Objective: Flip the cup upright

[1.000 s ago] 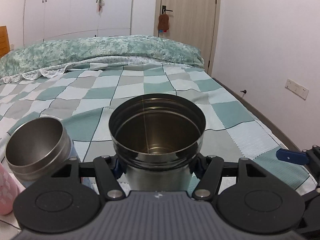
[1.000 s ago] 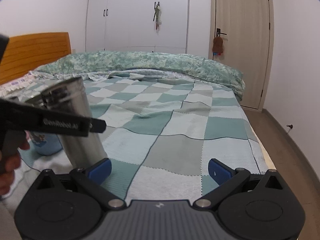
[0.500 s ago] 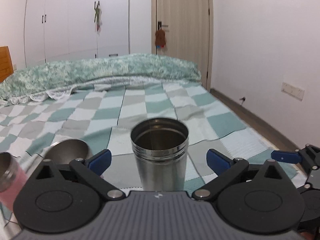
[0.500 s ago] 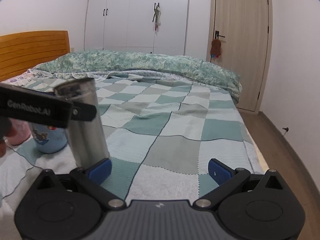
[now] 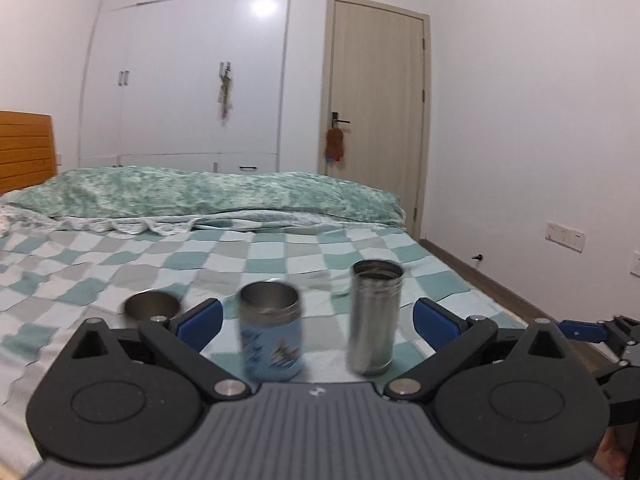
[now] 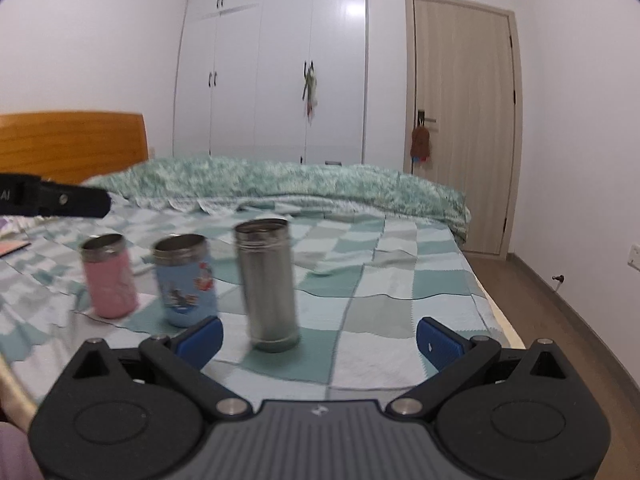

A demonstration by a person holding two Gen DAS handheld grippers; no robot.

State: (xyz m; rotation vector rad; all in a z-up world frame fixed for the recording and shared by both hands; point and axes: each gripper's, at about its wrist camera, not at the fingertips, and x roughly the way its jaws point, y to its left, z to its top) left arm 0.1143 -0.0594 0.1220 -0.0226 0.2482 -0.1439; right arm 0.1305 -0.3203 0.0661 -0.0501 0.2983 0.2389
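A tall steel cup (image 5: 375, 316) stands upright, mouth up, on the checked bedspread (image 5: 280, 256); it also shows in the right wrist view (image 6: 269, 284). My left gripper (image 5: 318, 322) is open and empty, held back from the cup. My right gripper (image 6: 320, 338) is open and empty, with the steel cup ahead of it to the left. A part of the right gripper (image 5: 592, 330) shows at the right edge of the left wrist view.
A blue cartoon cup (image 6: 185, 280) and a pink cup (image 6: 109, 276) stand upright left of the steel cup. A further steel cup (image 5: 152, 306) sits at the left. The bed's right edge (image 6: 496, 312) drops to a wooden floor. The folded duvet (image 6: 280, 184) lies behind.
My left gripper opened, let go of the steel cup and drew back and up. The cup stays standing on the bed. My right gripper also pulled back.
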